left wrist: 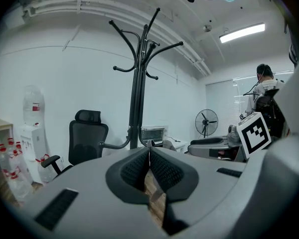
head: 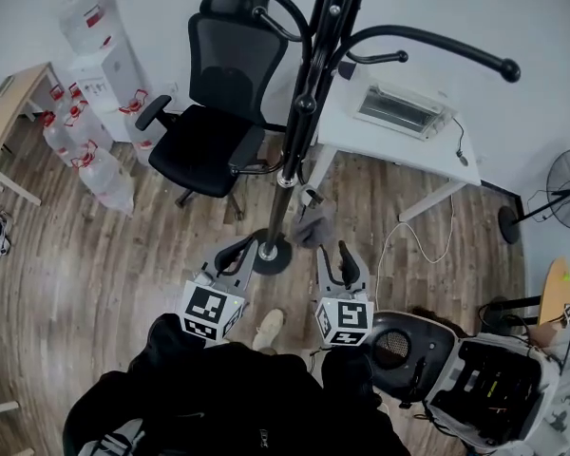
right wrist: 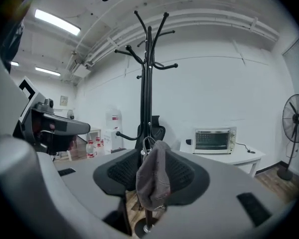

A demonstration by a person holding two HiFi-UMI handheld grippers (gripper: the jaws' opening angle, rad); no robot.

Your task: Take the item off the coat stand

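Your right gripper [right wrist: 153, 172] has its jaws partly apart with nothing clamped. They are lined up on the limp grey fabric cap [right wrist: 152, 185], which hangs just ahead of the gap from a low hook on the tall black metal coat stand [right wrist: 147, 83], evidently so the pads can close on it. Your left gripper [left wrist: 149, 156] has its jaws pressed together and empty, held beside the pole and clear of that approach; the cap is not yet off the stand.
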